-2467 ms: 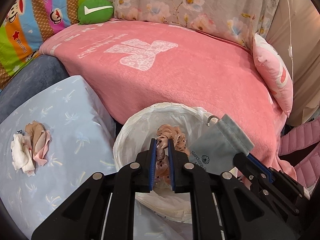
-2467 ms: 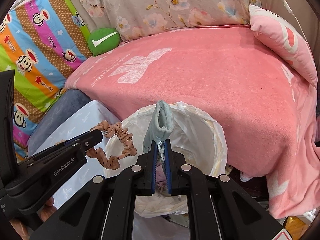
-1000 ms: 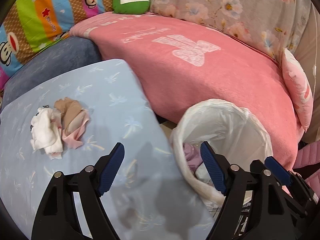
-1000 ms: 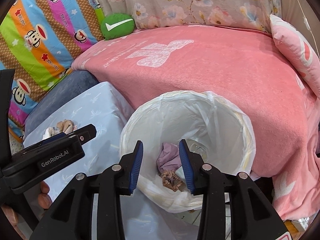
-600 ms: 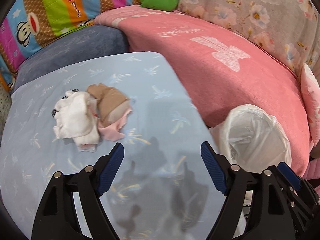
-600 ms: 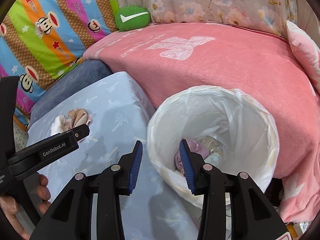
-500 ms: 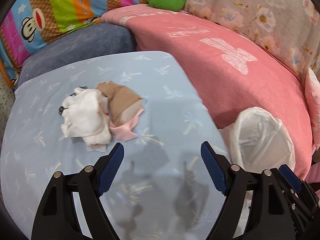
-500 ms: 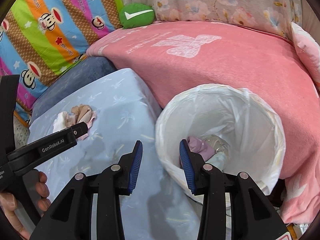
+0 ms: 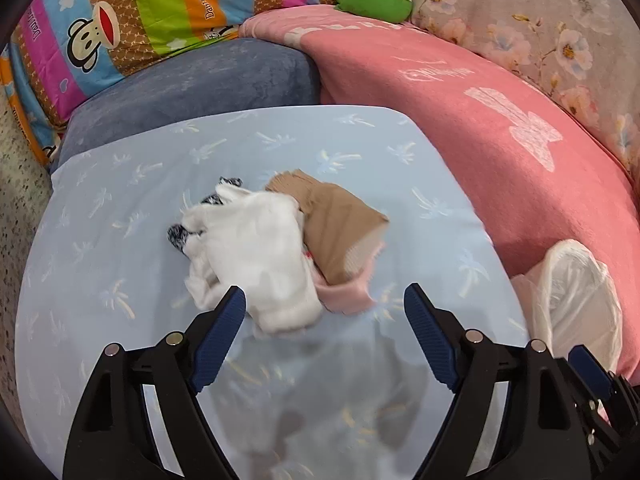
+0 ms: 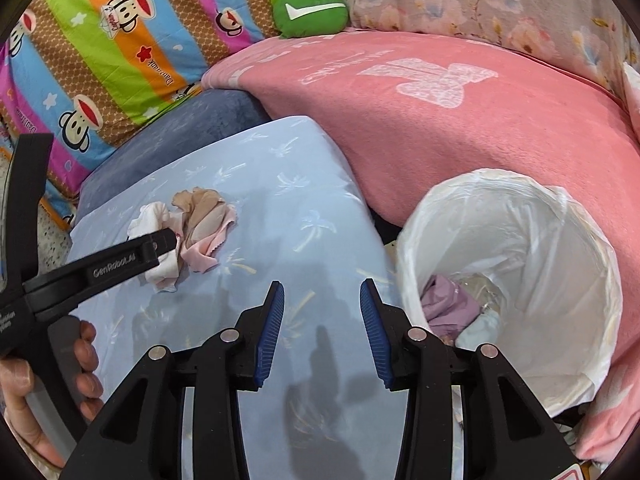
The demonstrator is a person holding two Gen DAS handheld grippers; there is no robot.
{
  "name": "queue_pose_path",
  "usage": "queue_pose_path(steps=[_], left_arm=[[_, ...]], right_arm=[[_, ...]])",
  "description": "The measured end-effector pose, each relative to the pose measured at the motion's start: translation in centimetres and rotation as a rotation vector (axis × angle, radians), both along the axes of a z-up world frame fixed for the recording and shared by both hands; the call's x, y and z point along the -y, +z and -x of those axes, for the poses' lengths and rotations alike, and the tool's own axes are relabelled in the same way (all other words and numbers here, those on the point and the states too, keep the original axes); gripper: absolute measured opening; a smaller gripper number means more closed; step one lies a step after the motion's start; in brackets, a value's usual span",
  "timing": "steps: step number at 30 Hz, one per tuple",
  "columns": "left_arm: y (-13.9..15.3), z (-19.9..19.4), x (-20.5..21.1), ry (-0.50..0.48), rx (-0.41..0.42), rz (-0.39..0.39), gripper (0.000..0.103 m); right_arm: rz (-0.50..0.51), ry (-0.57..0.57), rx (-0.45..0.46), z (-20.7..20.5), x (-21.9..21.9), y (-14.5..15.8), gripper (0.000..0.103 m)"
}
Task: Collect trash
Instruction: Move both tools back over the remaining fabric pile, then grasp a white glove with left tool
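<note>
On the pale-blue palm-print bench (image 9: 120,184) lies a crumpled heap of soft cloth scraps (image 9: 280,240), white, tan and pink. The left gripper (image 9: 325,304) hovers just before it, fingers wide, empty. The right gripper (image 10: 322,300) gapes half-wide, empty, beside the crinkly white-lined round bin (image 10: 576,248).

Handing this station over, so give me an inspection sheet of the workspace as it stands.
Surface: light blue patterned sheet over a raised flat top.
Job's things: pile of crumpled cloths, white, tan and pink, on the sheet; lined bin beside it, with discarded items inside.
Clutter: nothing seen.
Grippers: left hand-held gripper open, empty, just short of the pile; right hand-held gripper open, empty, over the sheet near the bin.
Cables: nothing seen.
Surroundings: pink blanket, green cushion, striped monkey-print fabric.
</note>
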State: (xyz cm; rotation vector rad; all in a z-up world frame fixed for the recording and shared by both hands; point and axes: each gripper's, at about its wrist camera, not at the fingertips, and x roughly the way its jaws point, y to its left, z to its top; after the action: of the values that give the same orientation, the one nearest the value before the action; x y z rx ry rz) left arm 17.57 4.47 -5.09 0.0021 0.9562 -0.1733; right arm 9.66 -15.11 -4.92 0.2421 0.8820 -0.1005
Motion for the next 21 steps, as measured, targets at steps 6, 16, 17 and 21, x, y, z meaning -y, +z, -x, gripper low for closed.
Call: queue_pose_path(steps=[6, 16, 17, 21], left_arm=[[-0.4, -2.7, -1.4, 0.023, -0.002, 0.000, 0.077], [-0.7, -3.4, -5.4, 0.042, -0.069, 0.144, 0.007], [-0.3, -3.1, -5.8, 0.050, -0.058, 0.150, 0.006], [0.8, -2.1, -8.0, 0.074, -0.034, 0.196, 0.005]], right_arm=[[-0.014, 0.021, -0.007, -2.3, -1.4, -0.5, 0.040], [-0.038, 0.117, -0.029, -5.8, -6.4, -1.6, 0.040], [-0.041, 0.130, -0.030, -6.1, -7.0, -1.7, 0.040], [-0.063, 0.176, -0.034, -6.9, -9.4, -2.0, 0.040]])
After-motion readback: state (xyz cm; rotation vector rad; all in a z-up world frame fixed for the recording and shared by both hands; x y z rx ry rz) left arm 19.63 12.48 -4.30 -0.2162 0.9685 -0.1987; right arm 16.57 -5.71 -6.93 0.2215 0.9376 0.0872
